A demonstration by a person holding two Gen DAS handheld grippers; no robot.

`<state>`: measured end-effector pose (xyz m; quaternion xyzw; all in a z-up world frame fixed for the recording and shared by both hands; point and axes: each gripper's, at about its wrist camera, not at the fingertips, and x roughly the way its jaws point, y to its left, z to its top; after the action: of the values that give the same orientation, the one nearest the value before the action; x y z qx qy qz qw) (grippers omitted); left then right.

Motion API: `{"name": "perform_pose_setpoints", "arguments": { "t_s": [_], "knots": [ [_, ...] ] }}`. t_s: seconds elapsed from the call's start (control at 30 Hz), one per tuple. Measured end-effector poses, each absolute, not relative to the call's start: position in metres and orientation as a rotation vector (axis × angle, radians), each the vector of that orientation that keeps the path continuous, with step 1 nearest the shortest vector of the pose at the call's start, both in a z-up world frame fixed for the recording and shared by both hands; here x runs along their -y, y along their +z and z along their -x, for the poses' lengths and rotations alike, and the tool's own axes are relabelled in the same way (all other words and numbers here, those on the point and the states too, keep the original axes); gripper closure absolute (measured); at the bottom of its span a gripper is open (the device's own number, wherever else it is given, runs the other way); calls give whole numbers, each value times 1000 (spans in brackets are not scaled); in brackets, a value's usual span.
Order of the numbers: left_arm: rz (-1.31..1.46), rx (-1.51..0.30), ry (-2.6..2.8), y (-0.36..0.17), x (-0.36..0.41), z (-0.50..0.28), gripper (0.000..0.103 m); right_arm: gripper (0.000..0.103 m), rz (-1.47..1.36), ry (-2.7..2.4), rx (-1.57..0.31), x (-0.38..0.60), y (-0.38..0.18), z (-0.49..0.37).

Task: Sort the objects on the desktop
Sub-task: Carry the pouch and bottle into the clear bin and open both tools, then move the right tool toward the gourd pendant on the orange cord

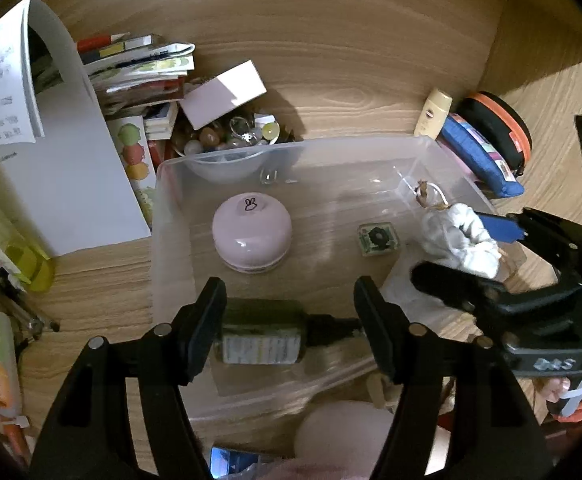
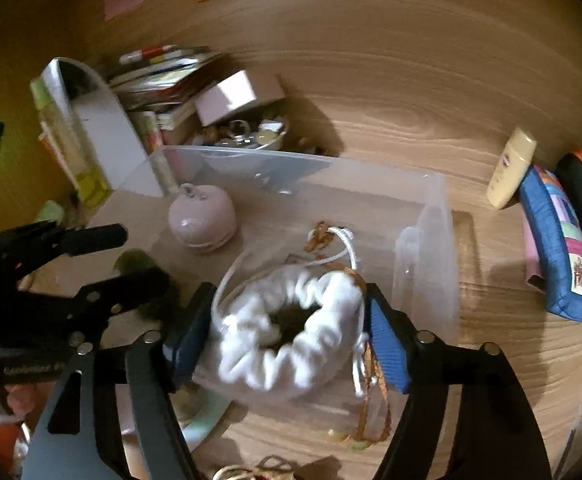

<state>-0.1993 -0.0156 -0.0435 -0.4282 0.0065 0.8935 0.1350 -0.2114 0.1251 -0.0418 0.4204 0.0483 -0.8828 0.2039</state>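
A white drawstring pouch (image 2: 287,336) (mouth open, cords loose) hangs over the clear bin (image 1: 171,216); inside lie a pink round case (image 1: 251,236), a small green square (image 1: 377,238) and a dark bottle (image 1: 263,336).

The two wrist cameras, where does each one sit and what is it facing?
Left wrist: on the left gripper, looking down into the clear bin; jaws open over a dark bottle.
Right wrist: on the right gripper, jaws gripping a white pouch over the bin.
Shared: bin, pink round case, each other's gripper.

Wooden desk (image 1: 331,80) bears clear bin (image 1: 163,240); books (image 1: 139,76); blue pouch (image 1: 479,152).
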Motion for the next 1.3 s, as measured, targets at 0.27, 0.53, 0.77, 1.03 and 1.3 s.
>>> {"name": "perform_pose_setpoints", "arguments": {
  "t_s": [0.27,0.53,0.77,1.03,1.3],
  "knots": [
    [1193,22,2585,-30,26,182,28,23,-1054,-2518,-257,-128,-21,170],
    [1149,92,2648,-9,60,158,23,17,-955,-2632,-402,-141,-3,135],
    [1143,125,2744,-7,105,133,12,17,-1021,-2633,-257,-166,-7,127],
    [1322,98,2735,-58,132,121,12,17,-1138,-2581,-91,-182,-38,123],
    [1351,54,2700,-83,132,110,25,18,-1201,-2626,-140,-182,-67,117]
  ]
}}
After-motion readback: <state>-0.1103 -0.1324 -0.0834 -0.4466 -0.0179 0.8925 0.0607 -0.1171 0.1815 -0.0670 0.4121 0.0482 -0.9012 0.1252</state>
